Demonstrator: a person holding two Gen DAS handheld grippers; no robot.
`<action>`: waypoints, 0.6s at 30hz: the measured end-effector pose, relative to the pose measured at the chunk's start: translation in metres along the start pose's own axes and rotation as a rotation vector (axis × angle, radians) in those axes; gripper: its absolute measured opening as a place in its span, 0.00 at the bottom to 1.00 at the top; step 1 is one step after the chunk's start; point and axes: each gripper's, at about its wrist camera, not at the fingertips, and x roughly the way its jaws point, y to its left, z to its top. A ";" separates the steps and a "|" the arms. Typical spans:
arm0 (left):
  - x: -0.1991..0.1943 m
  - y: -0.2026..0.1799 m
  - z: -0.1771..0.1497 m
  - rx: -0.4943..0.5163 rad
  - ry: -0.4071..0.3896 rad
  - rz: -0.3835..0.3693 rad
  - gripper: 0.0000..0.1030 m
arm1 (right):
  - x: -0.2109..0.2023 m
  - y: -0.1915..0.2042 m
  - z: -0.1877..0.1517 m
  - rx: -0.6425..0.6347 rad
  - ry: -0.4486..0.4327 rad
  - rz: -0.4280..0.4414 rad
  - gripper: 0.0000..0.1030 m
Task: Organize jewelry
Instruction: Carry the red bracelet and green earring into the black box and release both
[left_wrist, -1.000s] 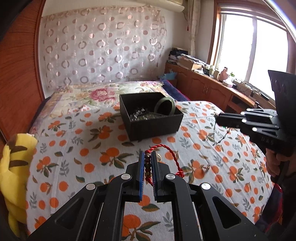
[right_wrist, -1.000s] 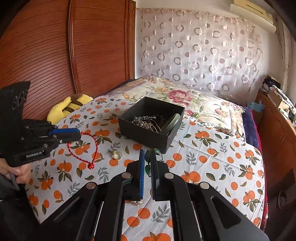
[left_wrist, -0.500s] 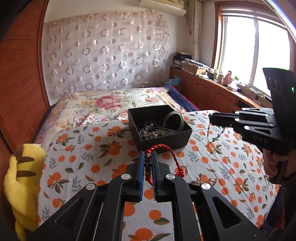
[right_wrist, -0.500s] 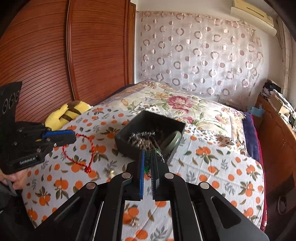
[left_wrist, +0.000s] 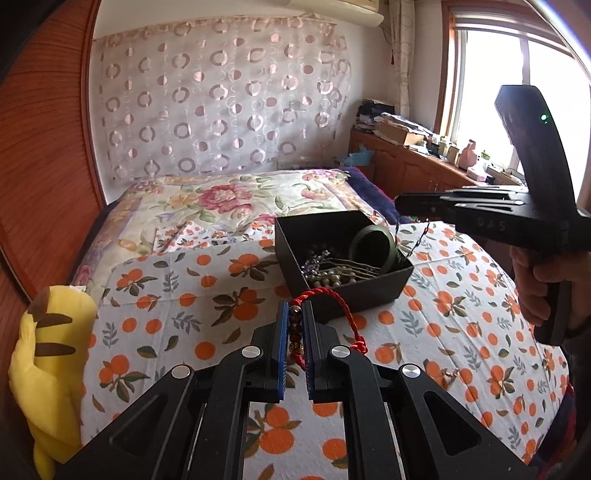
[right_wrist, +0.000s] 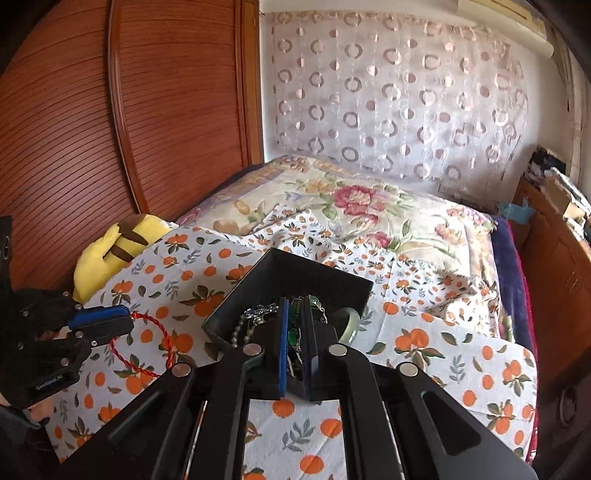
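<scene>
Bedroom scene from two handheld grippers over a bed (left_wrist: 207, 291) spread with an orange-print sheet. Left gripper (left_wrist: 295, 314) with fingers clamped on a red cord bracelet (left_wrist: 334, 302) threaded with dark beads, its loop dangling free above the sheet, just short of the near wall of a black open jewelry box (left_wrist: 373, 291). Right gripper (right_wrist: 294, 308) with fingers clamped on a thin dark chain necklace with green stones (right_wrist: 295, 328), poised directly over the box (right_wrist: 243, 295), chain hanging toward its inside. Already in the box: a green jade bangle (left_wrist: 375, 245) leaning against the far right corner, plus a heap of pale beaded strands and silvery pieces (left_wrist: 332, 271). A small ring-like piece (left_wrist: 448, 374) loose on the sheet at the near right. Yellow plush toy (left_wrist: 48, 354) at the bed's left edge. Probably very light, limp pieces, both cord and chain: prone to swinging, snagging on the box rim and tangling with the strands inside. Best held at the beaded or knotted stretch, and lowered well inside the walls before release. Bangle likely stiff and breakable.
</scene>
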 end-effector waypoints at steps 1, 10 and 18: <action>0.002 0.001 0.003 0.000 0.001 0.003 0.06 | 0.003 0.000 0.001 0.004 0.006 0.002 0.07; 0.018 0.006 0.022 0.007 0.010 0.025 0.06 | 0.021 -0.002 0.000 0.032 0.036 0.001 0.11; 0.028 0.000 0.037 0.021 0.012 0.029 0.06 | 0.009 -0.018 -0.011 0.068 0.014 -0.008 0.27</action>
